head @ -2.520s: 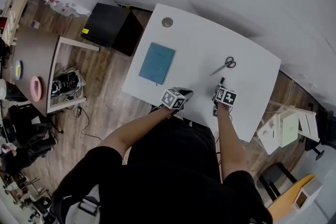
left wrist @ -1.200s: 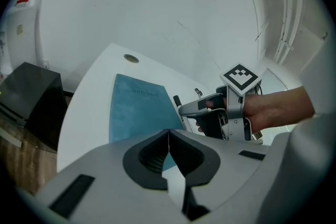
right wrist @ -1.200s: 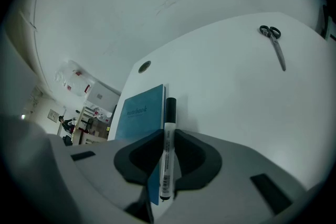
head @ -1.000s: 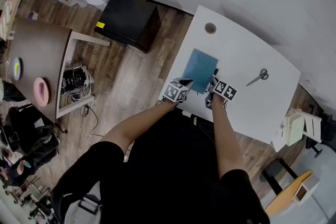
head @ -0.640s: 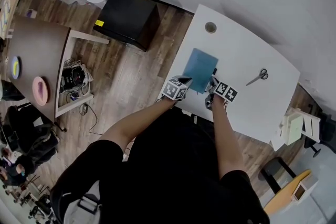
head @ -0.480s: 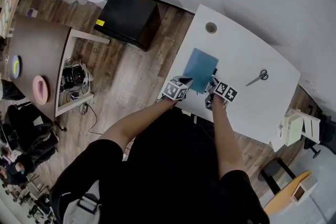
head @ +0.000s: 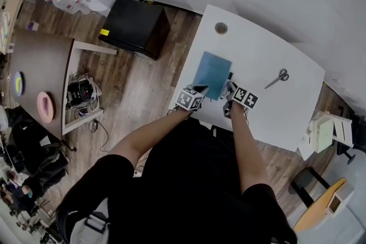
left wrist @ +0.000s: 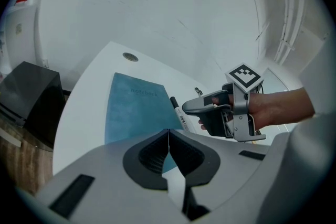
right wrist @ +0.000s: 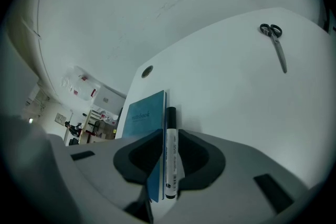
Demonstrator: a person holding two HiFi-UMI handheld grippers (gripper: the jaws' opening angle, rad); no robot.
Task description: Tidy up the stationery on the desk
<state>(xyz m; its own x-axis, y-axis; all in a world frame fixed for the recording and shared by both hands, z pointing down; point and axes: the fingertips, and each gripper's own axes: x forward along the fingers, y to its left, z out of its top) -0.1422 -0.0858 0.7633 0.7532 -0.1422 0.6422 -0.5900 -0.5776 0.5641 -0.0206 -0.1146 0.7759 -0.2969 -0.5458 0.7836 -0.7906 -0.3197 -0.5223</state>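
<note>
Right gripper view, right claw (right wrist: pixel 169 135) clamps white marker (right wrist: pixel 171 165), blue notebook (right wrist: pixel 142 113) at 11 o'clock, left gripper view alone shows left claw (left wrist: pixel 168 134) closed, empty.

The desk (head: pixel 269 106) top is smooth, matt white. The notebook (head: pixel 212 74) has a matt teal paper cover; the marker (right wrist: pixel 171 155) beside it is glossy plastic.

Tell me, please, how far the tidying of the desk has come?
Nothing looks finished yet. In hand: the right gripper holds the marker alongside the right edge of the blue notebook; the left gripper is shut, empty, by its near edge. Left: the scissors lie apart on the desk, away to the right.
</note>
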